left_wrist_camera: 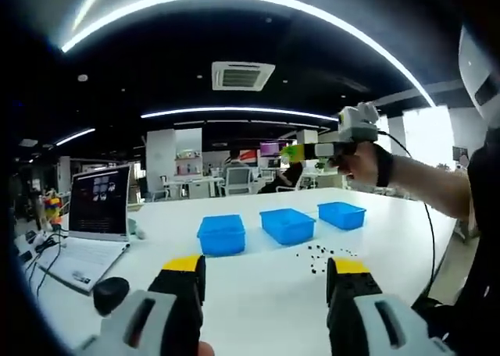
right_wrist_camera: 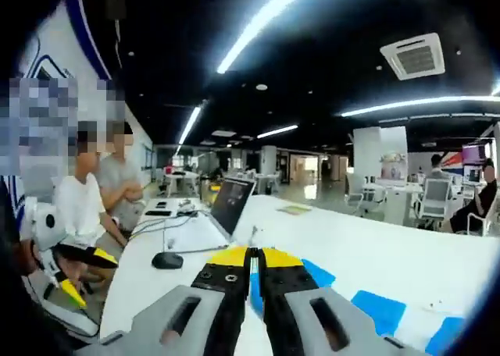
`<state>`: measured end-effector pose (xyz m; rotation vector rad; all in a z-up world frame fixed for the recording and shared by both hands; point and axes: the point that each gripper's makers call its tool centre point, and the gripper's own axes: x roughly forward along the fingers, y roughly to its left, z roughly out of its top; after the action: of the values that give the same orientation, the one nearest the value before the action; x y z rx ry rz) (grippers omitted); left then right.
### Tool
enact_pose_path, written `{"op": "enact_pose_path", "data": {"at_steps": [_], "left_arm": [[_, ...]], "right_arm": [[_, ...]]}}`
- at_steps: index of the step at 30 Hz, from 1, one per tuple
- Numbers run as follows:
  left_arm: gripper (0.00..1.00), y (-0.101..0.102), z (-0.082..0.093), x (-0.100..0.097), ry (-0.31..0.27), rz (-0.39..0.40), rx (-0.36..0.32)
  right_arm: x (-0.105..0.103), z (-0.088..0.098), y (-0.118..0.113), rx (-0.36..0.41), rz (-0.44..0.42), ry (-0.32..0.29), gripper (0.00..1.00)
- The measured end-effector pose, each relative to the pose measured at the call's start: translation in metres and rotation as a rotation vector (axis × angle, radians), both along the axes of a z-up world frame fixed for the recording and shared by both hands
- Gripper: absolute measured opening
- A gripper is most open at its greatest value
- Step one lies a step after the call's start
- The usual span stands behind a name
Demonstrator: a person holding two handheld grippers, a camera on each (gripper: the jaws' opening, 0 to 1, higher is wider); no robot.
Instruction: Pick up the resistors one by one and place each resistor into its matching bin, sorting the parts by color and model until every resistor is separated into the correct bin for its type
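Note:
Three blue bins stand in a row on the white table: left bin (left_wrist_camera: pixel 221 235), middle bin (left_wrist_camera: pixel 287 225), right bin (left_wrist_camera: pixel 341 215). Small dark resistors (left_wrist_camera: pixel 320 258) lie scattered on the table in front of the middle and right bins. In the left gripper view my left gripper (left_wrist_camera: pixel 266 272) is low over the table's near side, its yellow-tipped jaws wide open with nothing between them. A hand holds my right gripper (left_wrist_camera: pixel 292 151) high above the bins. In the right gripper view its jaws (right_wrist_camera: pixel 251 254) are pressed together, with nothing visible between them, and the bins (right_wrist_camera: pixel 379 309) sit below.
An open laptop (left_wrist_camera: pixel 98 208) with cables and a black mouse (right_wrist_camera: pixel 166 260) occupies the table's left end. A black knob-like object (left_wrist_camera: pixel 111 292) lies near my left jaw. Two people (right_wrist_camera: pixel 94 200) sit beside the table. Office desks and chairs stand beyond.

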<state>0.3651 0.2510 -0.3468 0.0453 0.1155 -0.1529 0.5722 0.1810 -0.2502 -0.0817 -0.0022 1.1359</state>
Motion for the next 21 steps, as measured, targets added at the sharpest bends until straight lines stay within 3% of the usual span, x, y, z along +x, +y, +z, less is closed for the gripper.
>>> {"op": "enact_pose_path", "data": {"at_steps": [3, 5, 8, 15, 19, 21], "left_arm": [[0.65, 0.011, 0.001, -0.001, -0.003, 0.05, 0.019], [0.65, 0.017, 0.002, -0.002, -0.005, 0.068, 0.014], [0.65, 0.023, 0.001, -0.004, -0.003, 0.094, 0.005], [0.65, 0.033, 0.0, -0.005, 0.0, 0.128, -0.004], [0.65, 0.029, -0.001, -0.004, 0.005, 0.115, -0.005], [0.65, 0.027, -0.002, -0.003, 0.008, 0.107, -0.004]], "right_arm": [[0.038, -0.016, 0.033, -0.065, -0.018, 0.024, 0.07], [0.054, -0.03, 0.05, -0.091, -0.029, 0.075, 0.07], [0.078, -0.046, 0.069, -0.134, -0.068, 0.079, 0.07], [0.101, -0.074, 0.092, -0.197, -0.118, 0.089, 0.09], [0.1, -0.079, 0.098, -0.212, -0.112, 0.067, 0.33], [0.095, -0.077, 0.094, -0.21, -0.106, 0.057, 0.35]]}}
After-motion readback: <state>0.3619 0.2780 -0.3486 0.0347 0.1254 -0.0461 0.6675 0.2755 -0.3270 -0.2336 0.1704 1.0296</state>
